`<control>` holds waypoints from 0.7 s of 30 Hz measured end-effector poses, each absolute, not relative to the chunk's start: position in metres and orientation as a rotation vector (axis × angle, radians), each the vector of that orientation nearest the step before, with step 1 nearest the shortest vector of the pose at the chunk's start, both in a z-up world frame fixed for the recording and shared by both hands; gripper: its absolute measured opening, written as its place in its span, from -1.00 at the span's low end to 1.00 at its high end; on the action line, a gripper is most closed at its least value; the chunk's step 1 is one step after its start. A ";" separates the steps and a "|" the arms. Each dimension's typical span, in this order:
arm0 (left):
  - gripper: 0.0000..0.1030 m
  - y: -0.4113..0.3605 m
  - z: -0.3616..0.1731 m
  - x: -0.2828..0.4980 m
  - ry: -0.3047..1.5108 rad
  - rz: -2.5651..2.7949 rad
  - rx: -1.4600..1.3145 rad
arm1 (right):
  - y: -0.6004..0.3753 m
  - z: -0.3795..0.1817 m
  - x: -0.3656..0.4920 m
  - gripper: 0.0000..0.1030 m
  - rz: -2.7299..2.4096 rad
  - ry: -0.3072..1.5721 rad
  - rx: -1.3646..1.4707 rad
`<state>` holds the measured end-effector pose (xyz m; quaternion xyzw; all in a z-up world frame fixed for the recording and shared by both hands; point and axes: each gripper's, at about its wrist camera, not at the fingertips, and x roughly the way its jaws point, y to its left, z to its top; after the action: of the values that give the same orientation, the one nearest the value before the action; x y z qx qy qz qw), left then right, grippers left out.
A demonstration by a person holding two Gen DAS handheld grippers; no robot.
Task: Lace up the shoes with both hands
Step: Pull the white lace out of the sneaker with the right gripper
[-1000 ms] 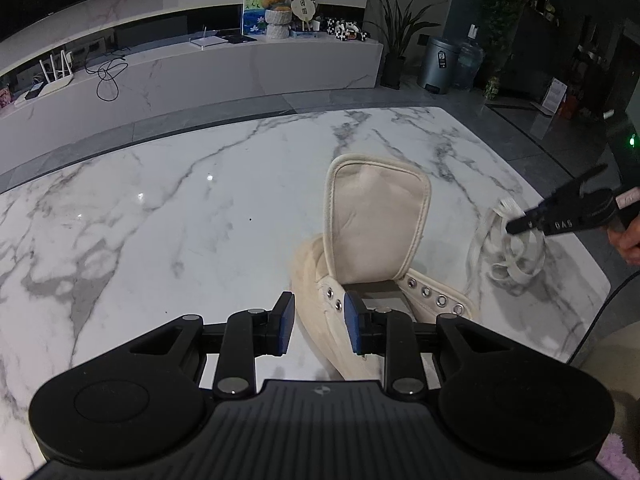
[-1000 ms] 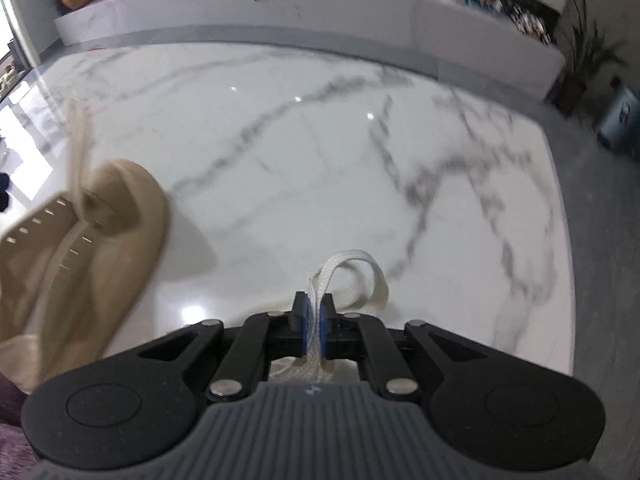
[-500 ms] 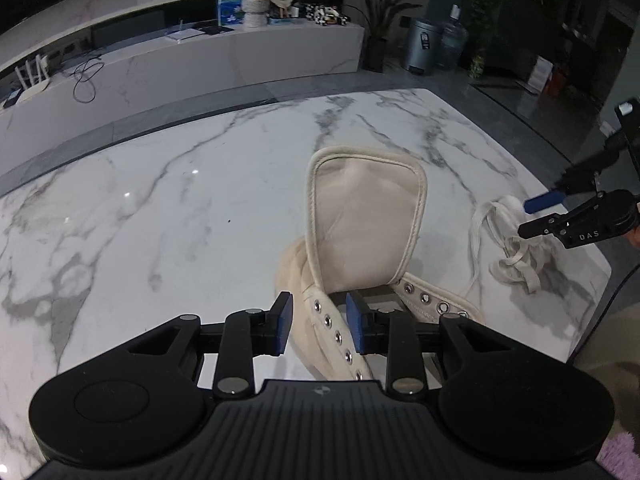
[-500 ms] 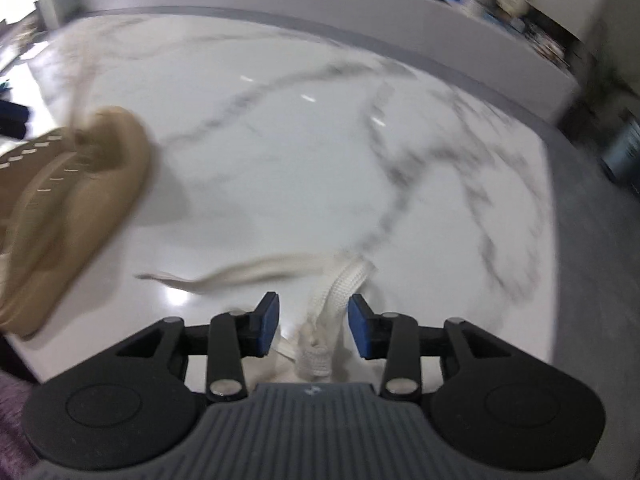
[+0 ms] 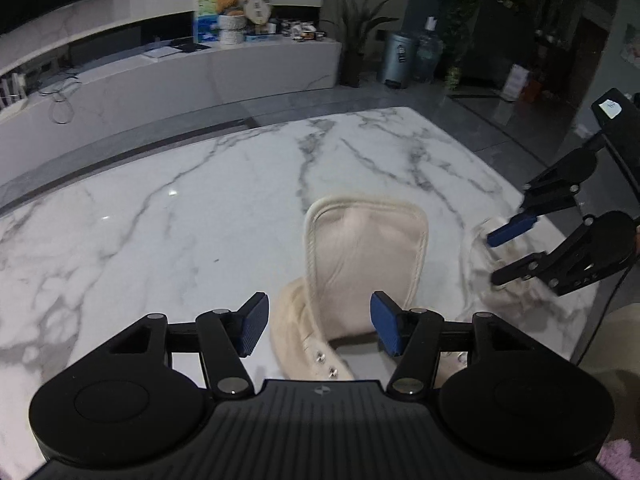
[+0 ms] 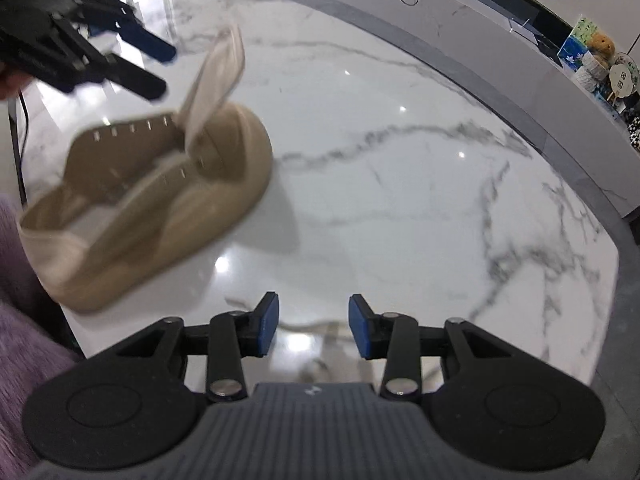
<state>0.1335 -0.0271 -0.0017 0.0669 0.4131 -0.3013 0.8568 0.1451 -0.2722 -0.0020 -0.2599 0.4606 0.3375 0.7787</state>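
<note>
Left wrist view: the left gripper (image 5: 318, 328) has just been opening and hangs wide over the cream shoe (image 5: 360, 272) on the marble table (image 5: 160, 220), gripping nothing. The right gripper (image 6: 313, 326) stands apart, empty, above the lace (image 6: 320, 326) lying blurred beside the shoe.

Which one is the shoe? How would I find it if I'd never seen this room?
Look at the big white marble table with grey veins. Near its front edge sits the shoe, cream-coloured, right by the left gripper. It is the only thing there with a tall tongue standing straight up and rows of small metal eyelets with no lace in them.
</note>
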 end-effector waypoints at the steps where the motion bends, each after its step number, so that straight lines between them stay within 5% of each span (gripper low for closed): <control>1: 0.06 -0.029 -0.002 0.135 0.873 -0.640 0.147 | -0.269 0.000 0.146 -0.19 0.737 0.987 -0.560; 4: 0.06 -0.034 -0.006 0.138 0.897 -0.652 0.175 | -0.256 0.011 0.146 -0.20 0.804 0.955 -0.520; 9: -0.33 -0.040 -0.014 0.134 0.950 -0.644 0.263 | -0.232 0.031 0.149 -0.19 0.881 0.906 -0.458; 16: -0.54 -0.038 -0.019 0.125 0.970 -0.640 0.306 | -0.200 0.047 0.167 -0.24 0.868 0.846 -0.461; 21: -0.70 -0.034 -0.018 0.123 0.970 -0.642 0.315 | -0.185 0.050 0.178 -0.55 0.882 0.814 -0.433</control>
<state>0.1228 -0.0341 -0.0178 0.1482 0.4561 -0.3021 0.8239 0.1776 -0.1849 0.0500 -0.2021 0.3800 0.4115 0.8034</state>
